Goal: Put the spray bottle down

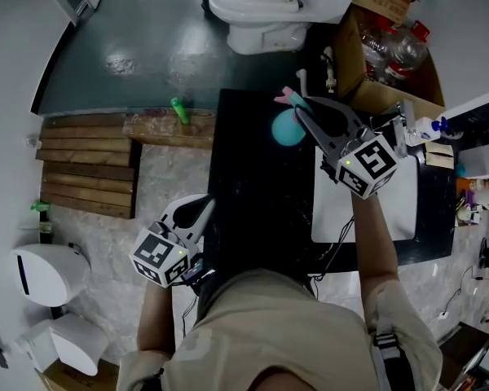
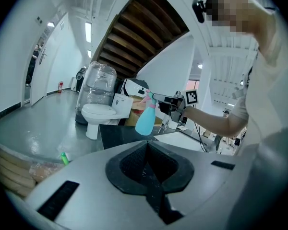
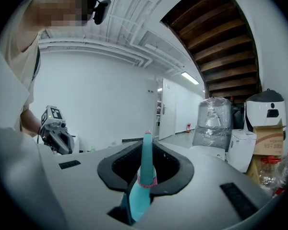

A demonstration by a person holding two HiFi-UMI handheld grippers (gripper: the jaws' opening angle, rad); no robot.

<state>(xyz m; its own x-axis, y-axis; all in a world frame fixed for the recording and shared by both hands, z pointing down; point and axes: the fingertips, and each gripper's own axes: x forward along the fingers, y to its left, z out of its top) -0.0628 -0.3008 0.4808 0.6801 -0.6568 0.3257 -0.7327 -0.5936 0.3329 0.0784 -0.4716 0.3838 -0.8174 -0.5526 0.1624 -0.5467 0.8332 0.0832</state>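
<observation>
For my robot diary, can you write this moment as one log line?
right gripper: shut on turquoise plastic spray bottle | bottle: held above black counter, not down | left gripper: shut, empty

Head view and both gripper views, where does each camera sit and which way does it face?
Head view: on the person's head, steeply down at the black counter; torso, left gripper and right gripper show.
Left gripper view: on that gripper, along its shut jaws toward the toilet; the person's right arm shows.
Right gripper view: on that gripper, along jaws shut on the spray bottle; the left gripper shows.
Shared: head and left gripper views both show spray bottle and toilet.
</observation>
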